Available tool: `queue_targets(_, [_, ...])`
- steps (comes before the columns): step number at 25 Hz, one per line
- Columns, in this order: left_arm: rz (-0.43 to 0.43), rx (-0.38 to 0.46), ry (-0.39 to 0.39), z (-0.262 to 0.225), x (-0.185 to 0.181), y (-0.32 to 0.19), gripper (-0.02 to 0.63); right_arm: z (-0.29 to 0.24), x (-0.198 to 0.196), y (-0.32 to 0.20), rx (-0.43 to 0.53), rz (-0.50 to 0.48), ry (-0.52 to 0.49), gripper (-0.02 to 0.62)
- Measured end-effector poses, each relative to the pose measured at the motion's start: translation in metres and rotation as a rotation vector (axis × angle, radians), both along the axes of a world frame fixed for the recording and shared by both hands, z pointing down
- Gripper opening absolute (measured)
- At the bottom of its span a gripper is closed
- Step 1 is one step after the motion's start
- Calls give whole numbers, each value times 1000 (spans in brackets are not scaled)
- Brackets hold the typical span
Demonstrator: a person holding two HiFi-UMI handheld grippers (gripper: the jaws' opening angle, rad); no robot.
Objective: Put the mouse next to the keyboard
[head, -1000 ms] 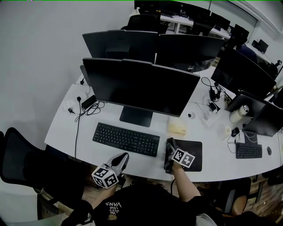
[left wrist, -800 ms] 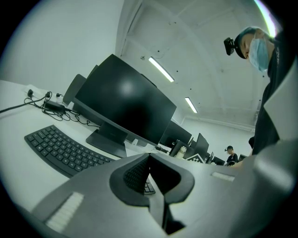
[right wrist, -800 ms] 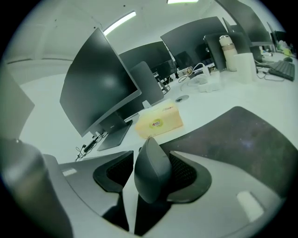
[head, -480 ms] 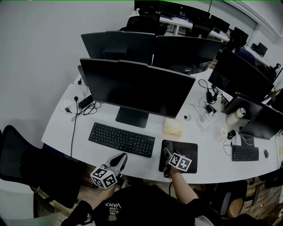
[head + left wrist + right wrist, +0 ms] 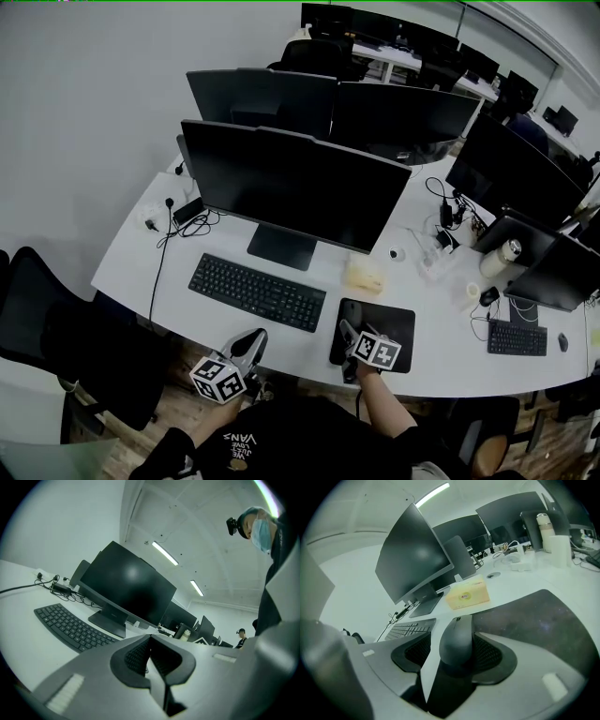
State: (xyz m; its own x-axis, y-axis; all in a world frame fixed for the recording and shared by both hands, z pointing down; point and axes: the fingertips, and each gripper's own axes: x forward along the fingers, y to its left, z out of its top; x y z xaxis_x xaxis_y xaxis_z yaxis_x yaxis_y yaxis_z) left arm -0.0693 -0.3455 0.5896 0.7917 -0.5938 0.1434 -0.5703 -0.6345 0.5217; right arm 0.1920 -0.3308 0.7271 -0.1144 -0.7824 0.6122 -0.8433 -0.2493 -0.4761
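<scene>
Just opened, right gripper (image 5: 453, 654) wide; mouse (image 5: 457, 633) between

In the right gripper view the back end of the mouse (image 5: 457, 634), sitting between the just-opened jaws of the right gripper (image 5: 453, 645), is hidden behind the gripper body, and the left jaw blocks most of the keyboard (image 5: 408, 630) beyond it.

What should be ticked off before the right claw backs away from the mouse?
1. Right claw released: ok; its jaws have just been opening, and a gap shows beside the mouse between them.
2. Mouse set down: ok, at the mouse pad's left edge.
3. Mouse next to keyboard: ok, just off its right end.
4. Left claw out of the way: ok, shut and empty.
</scene>
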Motion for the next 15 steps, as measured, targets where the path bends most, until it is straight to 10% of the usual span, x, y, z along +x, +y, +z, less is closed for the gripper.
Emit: queue_targets(15, [-131, 24, -3, -5, 13, 49, 2, -84, -1, 14, 209, -194, 50, 252])
